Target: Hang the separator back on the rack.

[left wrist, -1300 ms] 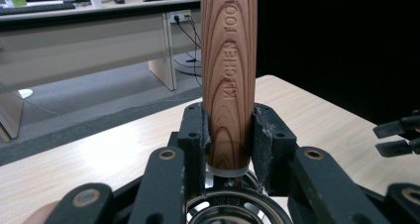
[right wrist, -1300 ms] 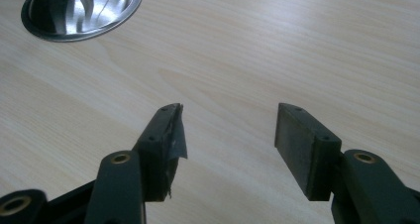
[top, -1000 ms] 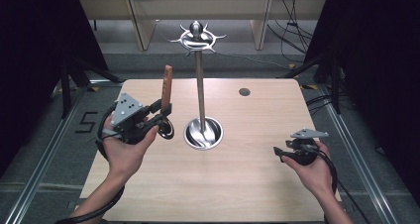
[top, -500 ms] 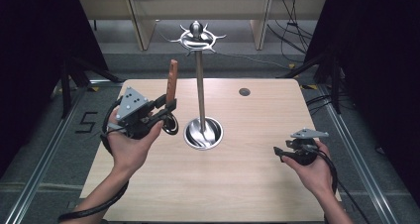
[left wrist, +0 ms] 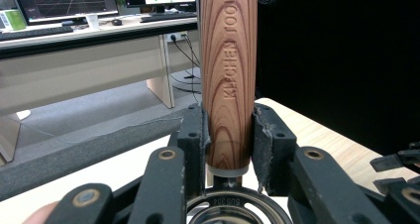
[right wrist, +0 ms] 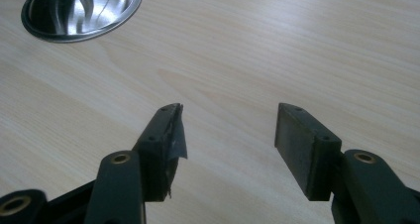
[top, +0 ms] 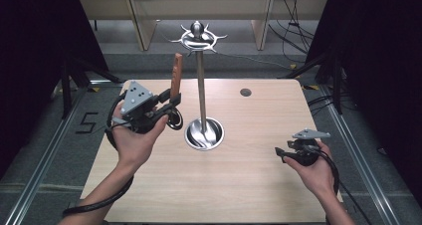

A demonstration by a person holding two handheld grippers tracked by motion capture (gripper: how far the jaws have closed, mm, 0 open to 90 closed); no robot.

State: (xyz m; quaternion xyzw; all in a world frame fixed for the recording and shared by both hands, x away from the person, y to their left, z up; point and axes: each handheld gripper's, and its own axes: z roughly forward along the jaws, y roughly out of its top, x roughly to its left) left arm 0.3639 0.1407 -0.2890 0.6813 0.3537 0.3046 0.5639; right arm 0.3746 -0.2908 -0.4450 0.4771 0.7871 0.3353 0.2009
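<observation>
Utensil (left wrist: 229, 75) wooden handle stood upright between left gripper (left wrist: 229, 149) fingers (left wrist: 194, 140), pads pressed on both sides near its lower end, metal ring below | held above worktop (top: 239, 185) left of rack pole (top: 201, 95) | right gripper (right wrist: 228, 135) fingers wide, nothing between, low over worktop near rack base (right wrist: 84, 11)

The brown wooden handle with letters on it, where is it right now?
The brown wooden handle stands upright in the left gripper, at the high view's left, just left of the tall silver metal stand.
</observation>
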